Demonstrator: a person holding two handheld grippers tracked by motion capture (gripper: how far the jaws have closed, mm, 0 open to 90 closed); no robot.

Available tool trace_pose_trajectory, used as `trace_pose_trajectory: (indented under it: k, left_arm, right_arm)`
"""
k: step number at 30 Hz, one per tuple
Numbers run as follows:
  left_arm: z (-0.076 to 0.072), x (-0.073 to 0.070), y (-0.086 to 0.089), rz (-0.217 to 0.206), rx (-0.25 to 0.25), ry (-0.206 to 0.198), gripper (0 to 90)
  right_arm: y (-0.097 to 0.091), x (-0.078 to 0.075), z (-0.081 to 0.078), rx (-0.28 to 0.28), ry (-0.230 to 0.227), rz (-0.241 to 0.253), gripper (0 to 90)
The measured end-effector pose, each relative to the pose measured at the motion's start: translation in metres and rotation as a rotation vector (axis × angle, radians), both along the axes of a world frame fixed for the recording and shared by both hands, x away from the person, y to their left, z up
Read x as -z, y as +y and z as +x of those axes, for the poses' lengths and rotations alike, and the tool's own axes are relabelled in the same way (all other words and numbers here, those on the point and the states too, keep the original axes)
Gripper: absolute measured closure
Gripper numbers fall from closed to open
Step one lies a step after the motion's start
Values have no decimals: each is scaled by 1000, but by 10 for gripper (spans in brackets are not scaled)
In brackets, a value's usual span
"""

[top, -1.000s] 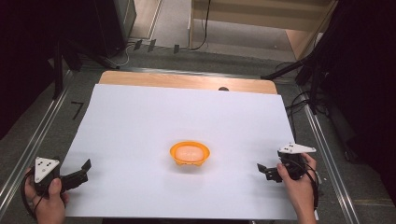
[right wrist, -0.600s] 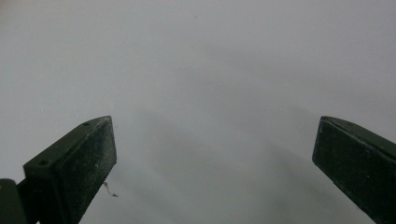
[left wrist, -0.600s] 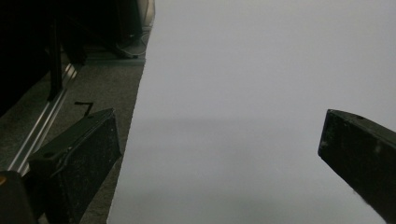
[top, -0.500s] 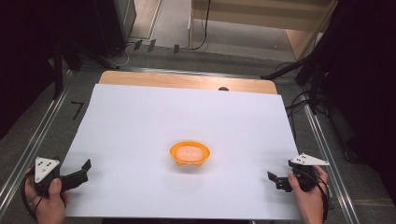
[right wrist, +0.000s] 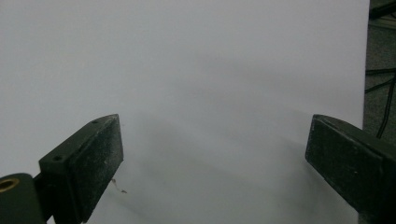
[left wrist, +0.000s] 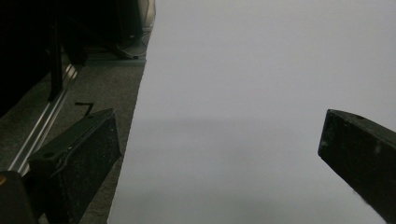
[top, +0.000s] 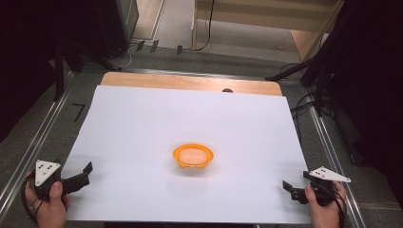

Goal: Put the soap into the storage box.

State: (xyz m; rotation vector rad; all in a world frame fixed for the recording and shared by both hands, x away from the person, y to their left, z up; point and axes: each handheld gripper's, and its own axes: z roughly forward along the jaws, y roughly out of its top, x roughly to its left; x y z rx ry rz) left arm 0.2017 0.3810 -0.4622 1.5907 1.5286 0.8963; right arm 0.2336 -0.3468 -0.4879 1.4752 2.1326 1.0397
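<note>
An orange bowl (top: 193,157) with something pale inside sits near the middle of the white sheet (top: 142,123). My left gripper (top: 85,173) rests at the sheet's front left corner, held in a hand, jaws wide apart and holding nothing. Its own view has the left gripper (left wrist: 219,149) spread over the white sheet's (left wrist: 261,70) left edge. My right gripper (top: 291,188) is at the front right corner, also open and holding nothing. In its own view the right gripper (right wrist: 215,154) frames bare white sheet (right wrist: 187,56). Both grippers are well away from the bowl.
A wooden table edge (top: 190,83) shows beyond the sheet. Metal rails (top: 38,137) run along both sides. Dark stands and cables (top: 309,90) crowd the right; black equipment (top: 95,28) stands at the back left.
My right gripper has drawn back toward the front right corner of the sheet. The left gripper and the bowl have stayed put.
</note>
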Motion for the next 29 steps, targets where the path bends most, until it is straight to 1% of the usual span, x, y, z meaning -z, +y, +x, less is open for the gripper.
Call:
trace_pose_trajectory:
  k: [2,4,7,11,13,16,17,20,25,29]
  left_arm:
    - [0,0,0,0,0,0,0]
    - [0,0,0,-3,-2,-2,0]
    - [0,0,1,-11,-2,-2,0]
    - [0,0,1,-14,0,-3,0]
    - [0,0,2,-12,1,0,0]
    - [1,0,2,-15,6,10,0]
    - [1,0,2,-16,5,12,0]
    - [1,0,2,-21,4,11,0]
    - [1,0,2,-20,4,11,0]
    - [2,0,2,-14,4,17,0]
  right_arm:
    - [-3,0,-3,4,-2,3,43]
    - [-6,0,-6,3,-13,20,42]
    - [-10,0,-11,17,-29,36,38]
    - [-12,2,-17,22,-61,53,32]
    - [-13,3,-20,26,-85,61,33]
    - [-18,7,-23,29,-102,114,43]
    - [-20,8,-24,42,-109,138,48]
    - [-22,9,-28,57,-142,156,54]
    - [-24,10,-29,67,-155,177,59]
    - [-24,11,-30,72,-155,182,65]
